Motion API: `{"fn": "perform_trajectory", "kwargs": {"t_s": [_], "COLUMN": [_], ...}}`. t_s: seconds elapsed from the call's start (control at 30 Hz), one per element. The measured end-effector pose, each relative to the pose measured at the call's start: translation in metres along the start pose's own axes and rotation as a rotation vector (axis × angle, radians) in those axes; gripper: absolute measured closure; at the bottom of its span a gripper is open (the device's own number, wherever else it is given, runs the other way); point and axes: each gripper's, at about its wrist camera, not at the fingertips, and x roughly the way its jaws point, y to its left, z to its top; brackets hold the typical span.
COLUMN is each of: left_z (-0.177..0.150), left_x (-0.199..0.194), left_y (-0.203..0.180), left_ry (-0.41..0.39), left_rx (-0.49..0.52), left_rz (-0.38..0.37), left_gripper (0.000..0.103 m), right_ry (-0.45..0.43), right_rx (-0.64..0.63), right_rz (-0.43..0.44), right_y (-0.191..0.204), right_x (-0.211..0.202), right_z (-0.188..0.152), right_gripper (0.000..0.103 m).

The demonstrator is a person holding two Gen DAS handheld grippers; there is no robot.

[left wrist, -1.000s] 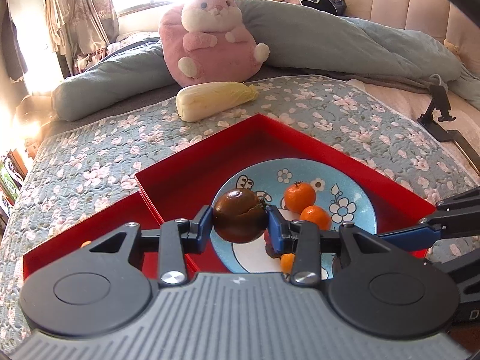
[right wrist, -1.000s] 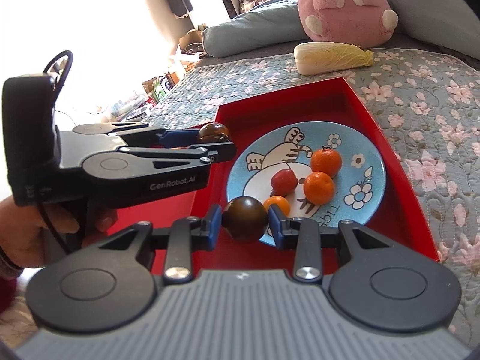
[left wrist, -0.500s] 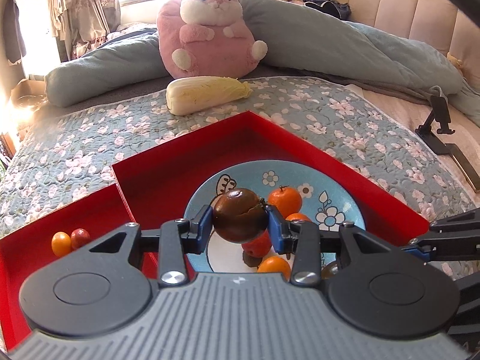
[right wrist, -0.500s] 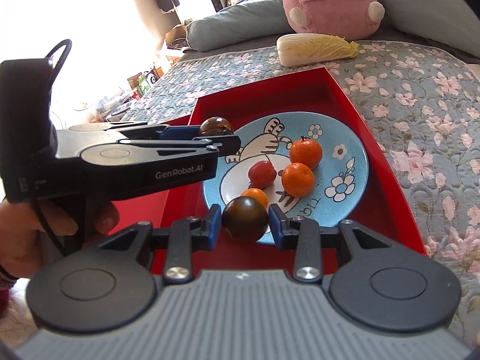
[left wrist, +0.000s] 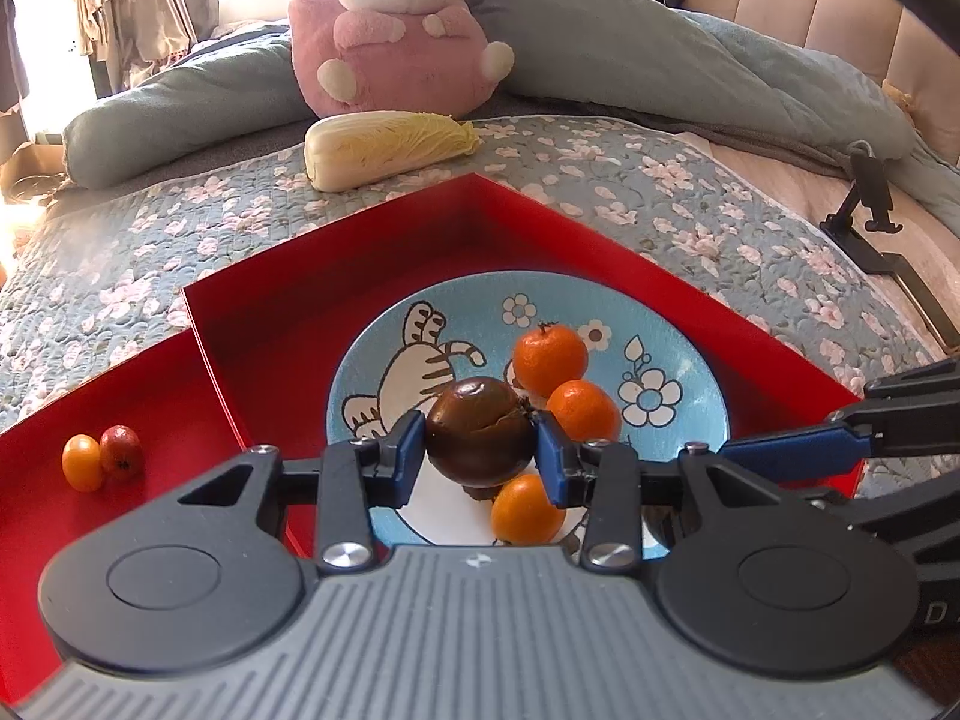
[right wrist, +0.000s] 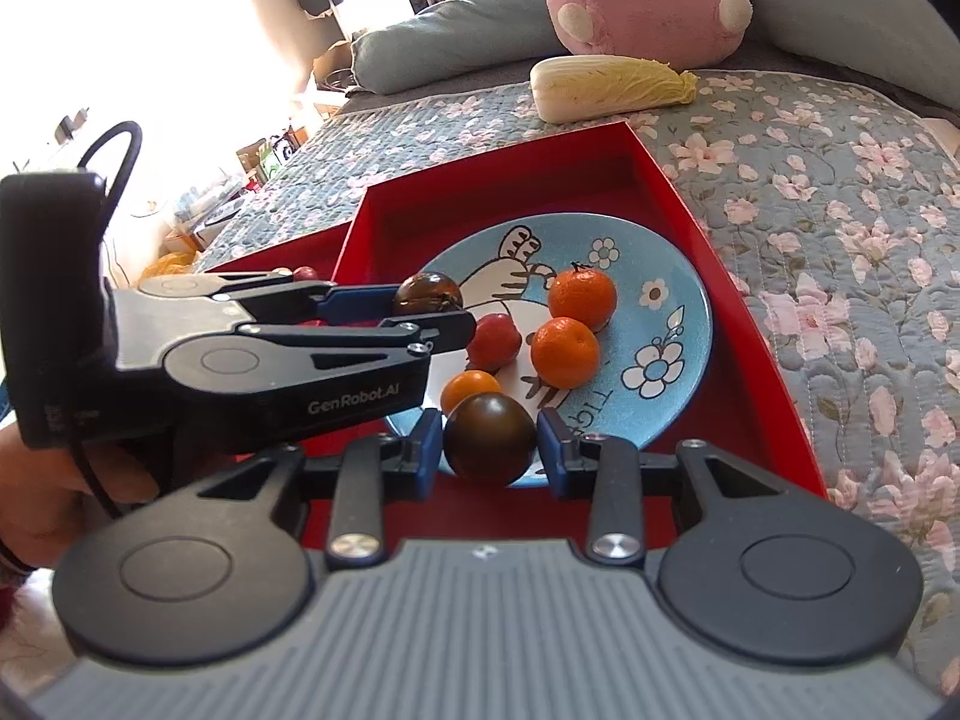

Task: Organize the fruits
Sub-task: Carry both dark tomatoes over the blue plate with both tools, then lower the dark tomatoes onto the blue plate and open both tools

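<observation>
A flowered quilt [left wrist: 690,210] covers the bed, with a red tray [left wrist: 372,300] holding a blue plate [left wrist: 678,348] of oranges. From the left wrist, the left gripper [left wrist: 480,450] clamps a cracked dark fruit [left wrist: 479,437] above the plate. From the right wrist, the right gripper [right wrist: 489,444] pinches another dark tomato [right wrist: 489,437] at the plate's near edge.

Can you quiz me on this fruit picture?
1. True or false: both grippers hold a dark fruit.
2. How many orange fruits lie on the plate?
3. Where is the cabbage: A in the tray, B on the quilt, C on the plate?

Key: 1 true: left gripper and right gripper each clamp one. 2 three. 3 B.
</observation>
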Motion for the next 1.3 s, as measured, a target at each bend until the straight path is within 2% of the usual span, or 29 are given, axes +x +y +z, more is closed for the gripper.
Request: {"fn": "perform_trajectory", "kwargs": {"t_s": [0.23, 0.53, 1.1, 1.17, 1.3], "left_z": [-0.007, -0.008, -0.008, -0.008, -0.008], "left_x": [0.007, 0.007, 0.009, 0.008, 0.007], "left_y": [-0.01, -0.014, -0.022, -0.023, -0.026], "left_ry": [0.024, 0.002, -0.027, -0.036, -0.043], "left_rx": [0.042, 0.058, 0.074, 0.071, 0.077], "left_rz": [-0.012, -0.042, -0.136, -0.157, -0.174], "left_gripper": [0.058, 0.058, 0.057, 0.056, 0.048], "right_ry": [-0.012, -0.027, 0.021, 0.022, 0.023], "right_rx": [0.017, 0.052, 0.024, 0.009, 0.003], "right_rz": [-0.026, -0.11, -0.188, -0.198, -0.201], "right_y": [-0.009, -0.031, -0.045, -0.044, -0.044], "right_x": [-0.001, 0.011, 0.063, 0.066, 0.069], "right_z": [0.003, 0.013, 0.039, 0.039, 0.042], "right_gripper": [0.065, 0.065, 0.064, 0.065, 0.064]}}
